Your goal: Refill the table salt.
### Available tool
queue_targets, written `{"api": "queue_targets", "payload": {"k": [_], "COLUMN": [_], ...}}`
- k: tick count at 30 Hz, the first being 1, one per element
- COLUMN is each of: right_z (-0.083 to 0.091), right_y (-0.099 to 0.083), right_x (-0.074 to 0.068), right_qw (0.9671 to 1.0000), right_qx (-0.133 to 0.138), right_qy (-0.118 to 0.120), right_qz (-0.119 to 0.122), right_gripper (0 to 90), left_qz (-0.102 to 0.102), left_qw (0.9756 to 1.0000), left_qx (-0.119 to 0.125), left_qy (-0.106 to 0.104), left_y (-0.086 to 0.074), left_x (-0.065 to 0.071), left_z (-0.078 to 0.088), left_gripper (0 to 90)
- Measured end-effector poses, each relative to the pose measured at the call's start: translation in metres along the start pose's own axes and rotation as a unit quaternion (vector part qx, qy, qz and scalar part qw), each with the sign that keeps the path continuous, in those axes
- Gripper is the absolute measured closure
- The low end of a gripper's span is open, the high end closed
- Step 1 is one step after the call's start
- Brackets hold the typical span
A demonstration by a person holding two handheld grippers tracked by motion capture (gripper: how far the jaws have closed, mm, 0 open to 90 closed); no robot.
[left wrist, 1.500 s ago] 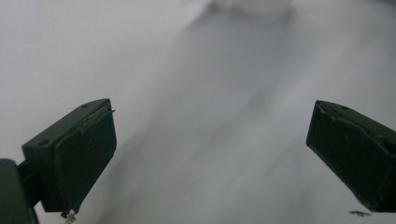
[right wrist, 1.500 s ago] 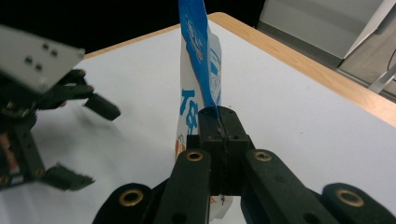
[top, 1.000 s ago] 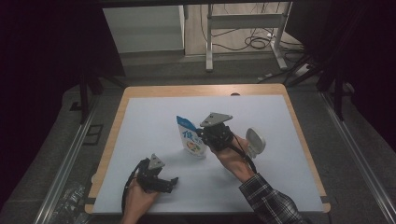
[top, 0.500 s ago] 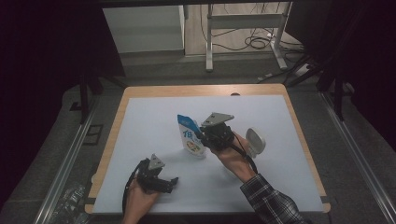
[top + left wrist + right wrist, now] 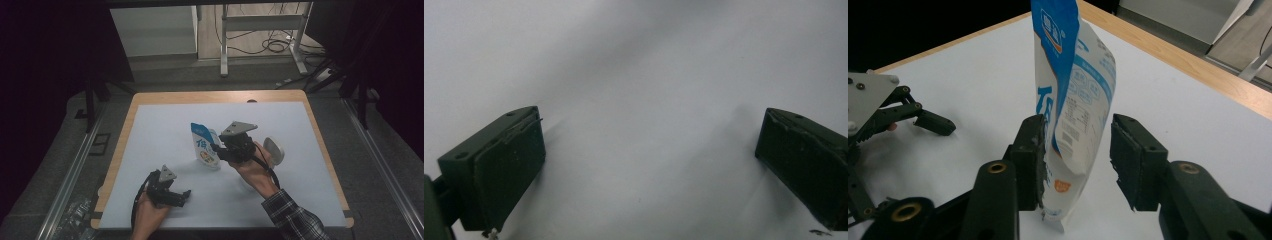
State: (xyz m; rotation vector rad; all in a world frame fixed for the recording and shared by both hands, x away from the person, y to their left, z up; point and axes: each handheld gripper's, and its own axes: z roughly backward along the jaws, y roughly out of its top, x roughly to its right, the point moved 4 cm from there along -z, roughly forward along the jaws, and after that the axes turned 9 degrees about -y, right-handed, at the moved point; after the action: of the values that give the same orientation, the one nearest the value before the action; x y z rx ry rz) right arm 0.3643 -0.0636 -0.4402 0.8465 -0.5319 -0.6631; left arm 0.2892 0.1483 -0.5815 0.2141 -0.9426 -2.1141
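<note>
Right gripper [image 5: 1075, 160] fingers newly apart around pouch [image 5: 1075, 95]

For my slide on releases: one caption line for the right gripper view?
The right gripper has just been opening around an upright blue-and-white pouch standing between its jaws on the white table.

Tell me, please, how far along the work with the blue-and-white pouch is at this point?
Done: the blue-and-white pouch stands upright on the white mat. In hand: the right hand-held gripper has just been opening, with the pouch between its jaws and a gap at one pad. Left: drawing that gripper clear. The left hand-held gripper rests open on the mat, and the white rounded object beside the right hand lies untouched.
</note>
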Motion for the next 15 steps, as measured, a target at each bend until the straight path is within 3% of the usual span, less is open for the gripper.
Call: {"api": "queue_targets", "payload": {"k": [15], "right_z": [0.026], "right_y": [-0.021], "right_x": [0.008], "right_qw": [0.9999], "right_qx": [-0.008], "right_qy": [0.001], "right_qz": [-0.009], "right_gripper": [53.6], "left_qz": [0.000], "left_qw": [1.0000], "left_qx": [0.000], "left_qy": [0.000], "left_y": [0.000], "left_x": [0.000], "left_z": [0.000], "left_gripper": [0.0]}}
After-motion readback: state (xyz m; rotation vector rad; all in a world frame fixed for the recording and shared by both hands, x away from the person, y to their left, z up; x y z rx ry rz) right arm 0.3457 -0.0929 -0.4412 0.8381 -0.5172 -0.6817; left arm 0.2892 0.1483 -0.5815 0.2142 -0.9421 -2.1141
